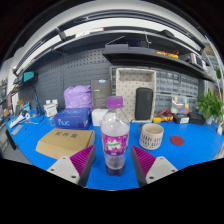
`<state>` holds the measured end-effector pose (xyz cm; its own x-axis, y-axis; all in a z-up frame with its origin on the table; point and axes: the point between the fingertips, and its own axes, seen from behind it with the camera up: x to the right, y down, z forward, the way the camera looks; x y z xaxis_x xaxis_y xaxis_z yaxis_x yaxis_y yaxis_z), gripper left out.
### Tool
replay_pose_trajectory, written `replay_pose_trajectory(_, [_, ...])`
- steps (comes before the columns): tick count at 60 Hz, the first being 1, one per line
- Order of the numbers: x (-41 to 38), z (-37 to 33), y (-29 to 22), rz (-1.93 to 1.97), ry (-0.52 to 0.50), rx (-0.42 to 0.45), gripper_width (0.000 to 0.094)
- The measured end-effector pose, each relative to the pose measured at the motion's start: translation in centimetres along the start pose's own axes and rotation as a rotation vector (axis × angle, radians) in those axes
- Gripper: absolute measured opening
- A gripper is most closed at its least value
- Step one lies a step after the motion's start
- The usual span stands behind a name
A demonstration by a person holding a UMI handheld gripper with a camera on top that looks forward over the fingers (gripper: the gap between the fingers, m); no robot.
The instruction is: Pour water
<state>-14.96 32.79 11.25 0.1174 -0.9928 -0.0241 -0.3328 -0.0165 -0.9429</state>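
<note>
A clear plastic water bottle (115,136) with a purple cap and a purple label stands upright on the blue table (180,158). It stands between my gripper's (113,160) two fingers, with a gap at each side. The purple pads (84,159) flank its base and do not press on it. A small ribbed white cup (151,136) stands just right of the bottle, beyond the right finger.
A brown cardboard box (64,142) lies to the left of the bottle, a blue box (72,118) and a purple bag (78,97) behind it. A red disc (177,141) lies right of the cup. A black speaker (144,103) and a pegboard wall stand at the back.
</note>
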Motion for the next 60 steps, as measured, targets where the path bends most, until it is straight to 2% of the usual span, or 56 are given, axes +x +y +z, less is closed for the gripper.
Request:
replay_pose_trajectory(15, [0.2,4.5,-1.0,-0.022,0.038,0.026,0.0694])
replay_pose_trajectory(17, [0.1,5.0,-1.0,-0.028,0.033,0.033,0.0647])
replay_pose_trajectory(20, [0.4,5.5,-1.2,-0.04,0.039,0.053,0.0511])
replay_pose_trajectory(31, [0.7,5.6,-1.5,-0.009,0.019,0.101,0.0428])
replay_pose_trajectory(32, [0.8,5.6,-1.5,-0.005,0.023,0.106,0.0464])
replay_pose_trajectory(33, [0.8,5.6,-1.5,0.001,0.023,0.11,0.0398])
replay_pose_trajectory(37, [0.8,5.5,-1.4,-0.002,0.019,0.114,0.0397])
replay_pose_trajectory(38, [0.7,5.4,-1.4,-0.001,0.018,0.115,0.0371])
replay_pose_trajectory(49, [1.2,6.3,-1.5,0.046,0.019,0.062,0.0367])
replay_pose_trajectory(60, [1.4,8.7,-4.5,0.324,-0.041,0.049,0.0367])
